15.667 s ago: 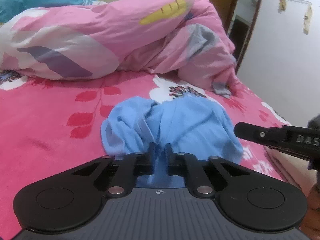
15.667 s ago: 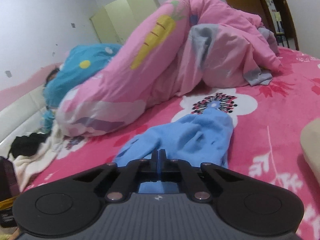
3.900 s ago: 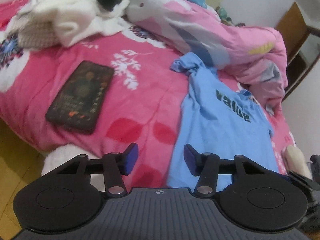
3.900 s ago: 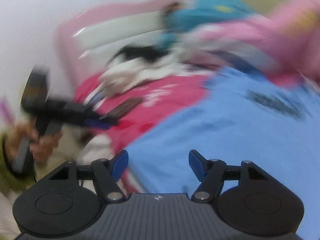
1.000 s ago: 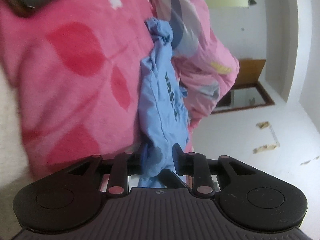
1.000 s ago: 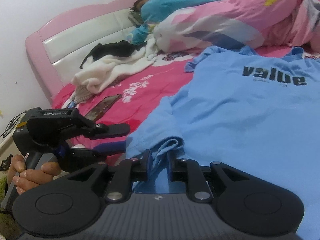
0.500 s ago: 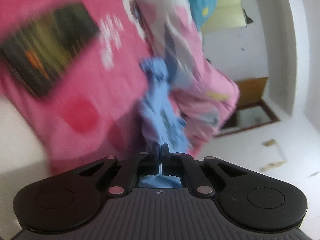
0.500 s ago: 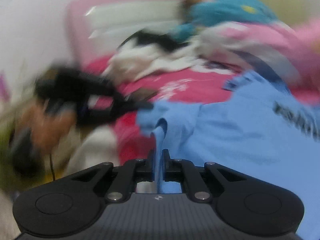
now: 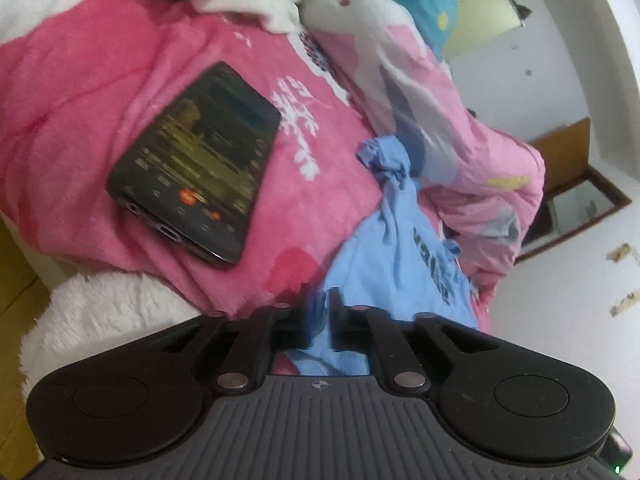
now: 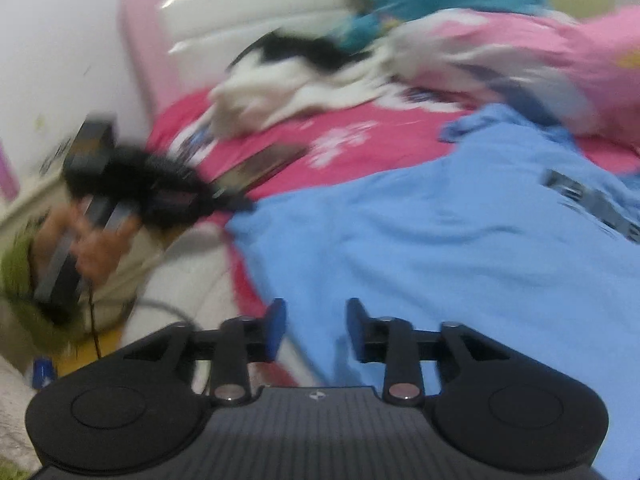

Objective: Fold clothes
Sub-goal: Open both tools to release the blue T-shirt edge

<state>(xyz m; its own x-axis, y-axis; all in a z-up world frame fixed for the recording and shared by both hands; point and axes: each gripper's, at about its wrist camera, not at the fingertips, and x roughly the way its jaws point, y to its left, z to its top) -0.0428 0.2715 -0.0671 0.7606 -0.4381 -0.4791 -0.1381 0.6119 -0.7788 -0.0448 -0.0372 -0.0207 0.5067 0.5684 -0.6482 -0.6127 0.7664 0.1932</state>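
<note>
A light blue T-shirt [image 9: 400, 256] with dark lettering lies on the pink flowered bed cover [image 9: 80, 112]. My left gripper [image 9: 320, 320] is shut on the shirt's hem at the bed's near edge. In the right wrist view the shirt [image 10: 440, 248] lies spread out and blurred. My right gripper [image 10: 316, 328] is open and empty just above the shirt's lower edge. The left gripper [image 10: 224, 200] shows there at the left, its tips at the shirt's corner.
A black phone [image 9: 196, 160] lies screen up on the cover left of the shirt. A bunched pink quilt [image 9: 460, 128] lies behind the shirt. White and black clothes [image 10: 288, 76] are piled near the pink headboard [image 10: 248, 8]. A white fluffy blanket [image 9: 100, 312] hangs at the bed edge.
My right gripper has opened and let go of the shirt's hem, which has dropped flat. My left gripper stays shut on the shirt and has swung so that the phone shows.
</note>
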